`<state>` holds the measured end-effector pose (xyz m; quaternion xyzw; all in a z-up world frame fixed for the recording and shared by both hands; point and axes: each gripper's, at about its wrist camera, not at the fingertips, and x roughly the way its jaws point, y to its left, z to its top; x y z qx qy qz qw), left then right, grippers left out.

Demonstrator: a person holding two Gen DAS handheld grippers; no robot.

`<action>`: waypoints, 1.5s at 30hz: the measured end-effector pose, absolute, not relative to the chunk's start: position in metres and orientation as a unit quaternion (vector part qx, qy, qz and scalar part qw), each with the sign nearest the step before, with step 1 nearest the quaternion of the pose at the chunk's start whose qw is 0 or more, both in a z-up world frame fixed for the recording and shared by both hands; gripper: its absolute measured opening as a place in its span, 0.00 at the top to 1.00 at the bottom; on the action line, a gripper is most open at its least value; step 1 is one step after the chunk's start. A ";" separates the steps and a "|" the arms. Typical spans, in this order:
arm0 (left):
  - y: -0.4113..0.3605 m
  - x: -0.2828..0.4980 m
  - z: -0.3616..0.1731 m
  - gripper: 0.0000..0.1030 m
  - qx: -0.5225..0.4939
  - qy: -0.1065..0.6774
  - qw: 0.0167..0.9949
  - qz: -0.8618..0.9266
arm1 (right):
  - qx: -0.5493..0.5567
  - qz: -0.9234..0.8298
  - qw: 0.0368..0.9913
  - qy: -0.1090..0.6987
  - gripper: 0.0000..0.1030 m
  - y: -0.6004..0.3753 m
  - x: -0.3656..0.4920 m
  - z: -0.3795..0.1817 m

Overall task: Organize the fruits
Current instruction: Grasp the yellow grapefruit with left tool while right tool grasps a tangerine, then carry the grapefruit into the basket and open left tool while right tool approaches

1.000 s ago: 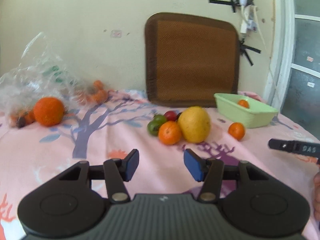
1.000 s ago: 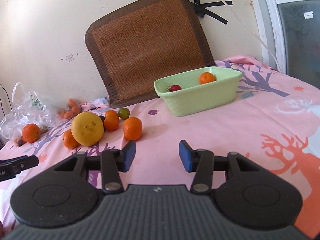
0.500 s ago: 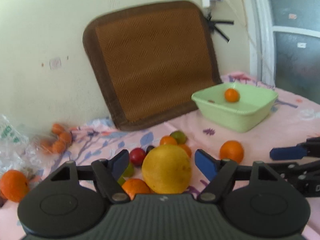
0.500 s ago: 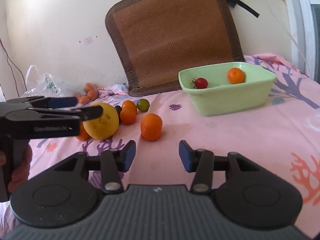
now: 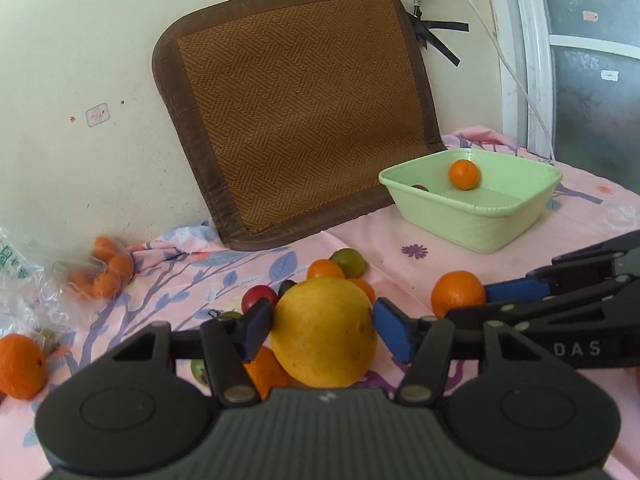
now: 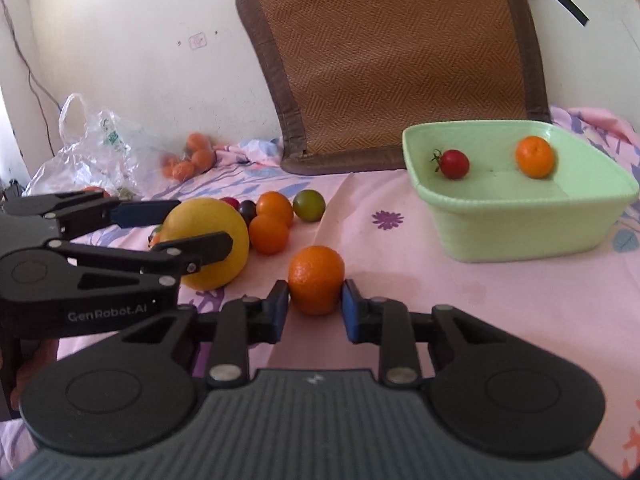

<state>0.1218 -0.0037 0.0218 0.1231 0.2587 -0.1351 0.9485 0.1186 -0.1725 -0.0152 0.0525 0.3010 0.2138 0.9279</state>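
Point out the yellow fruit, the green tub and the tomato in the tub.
yellow fruit (image 5: 324, 332): left wrist view, middle of its front skin.
green tub (image 6: 516, 224): right wrist view, outer front wall.
tomato (image 6: 454, 163): right wrist view, centre of its red body.

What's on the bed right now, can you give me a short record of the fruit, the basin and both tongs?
left tongs: closing around the big yellow fruit, pads at its sides
right tongs: closing on a loose orange, pads at its sides
basin: green, holds one red tomato and one small orange
pile: oranges, a green fruit, dark small fruits beside the yellow fruit
surface: pink patterned sheet
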 end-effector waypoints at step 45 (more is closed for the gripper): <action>0.015 0.140 0.018 0.44 -0.133 0.338 0.902 -0.233 | -0.100 0.282 0.922 0.244 0.39 -0.144 0.118 -0.005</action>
